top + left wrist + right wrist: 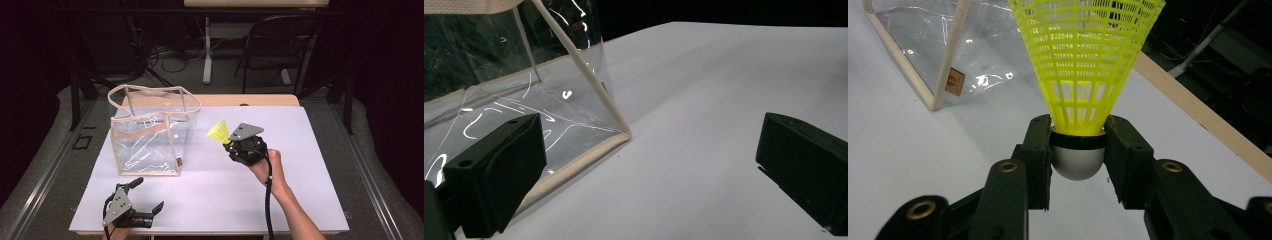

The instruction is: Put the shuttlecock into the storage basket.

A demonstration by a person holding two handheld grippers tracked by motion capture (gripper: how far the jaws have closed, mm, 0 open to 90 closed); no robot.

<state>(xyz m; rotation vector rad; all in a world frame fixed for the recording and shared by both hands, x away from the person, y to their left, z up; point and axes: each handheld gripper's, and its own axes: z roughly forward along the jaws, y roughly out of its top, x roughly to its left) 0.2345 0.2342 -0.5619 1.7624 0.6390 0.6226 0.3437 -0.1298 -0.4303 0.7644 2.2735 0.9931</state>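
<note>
The right gripper (1078,150) is clamped on a yellow plastic shuttlecock (1083,65): its two black jaws press from either side on the rounded silver-grey base, just under the black band, and the mesh skirt flares away from the jaws. In the high view, this right gripper (231,142) is held above the middle of the table by the person's right hand (267,167), and the shuttlecock (219,132) sticks out towards the left, near the upper right edge of the clear bag (150,131) but apart from it.

The left gripper (147,200) sits low at the near left edge of the table, in front of the bag, with its jaws spread wide and nothing between them. In the left gripper view, the left gripper (649,165) shows bare white table cover (704,100) in the gap between the jaws, and the near bottom corner of the bag (621,134) lies just beyond the left jaw.

The bag is transparent plastic with beige fabric trim and handles, standing upright and open at the top on the white table cover (300,150). A small brown tag (954,81) sits low on one of its sides.
</note>
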